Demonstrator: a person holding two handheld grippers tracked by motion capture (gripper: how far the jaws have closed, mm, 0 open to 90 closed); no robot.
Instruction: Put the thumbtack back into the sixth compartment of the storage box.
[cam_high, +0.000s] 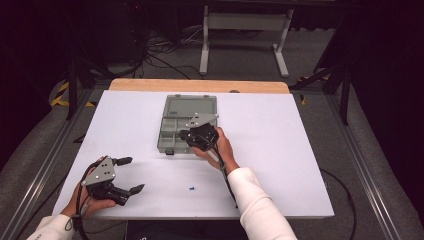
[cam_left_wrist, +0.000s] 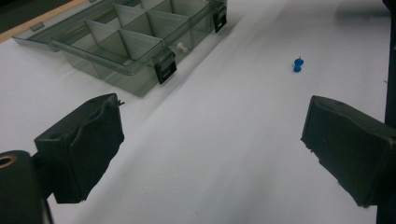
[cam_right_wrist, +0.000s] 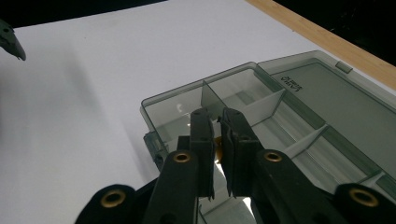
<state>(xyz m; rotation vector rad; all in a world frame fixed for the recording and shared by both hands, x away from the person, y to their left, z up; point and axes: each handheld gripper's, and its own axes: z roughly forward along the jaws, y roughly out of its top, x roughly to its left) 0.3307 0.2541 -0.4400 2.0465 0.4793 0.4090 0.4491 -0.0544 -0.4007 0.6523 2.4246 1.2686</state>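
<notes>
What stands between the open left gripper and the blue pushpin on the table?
Nothing visible does. The left gripper has its jaws spread wide, and bare white table runs from them to the blue pushpin. The organizer box sits off to one side.

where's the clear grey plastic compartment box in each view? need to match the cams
High view: the clear grey plastic compartment box sits open at table centre, under the right gripper.
Left gripper view: top left, black latches facing the camera.
Right gripper view: centre right, just past the near-closed jaws.
Shared landmark: the open lid, on the side towards the wooden table edge.
</notes>
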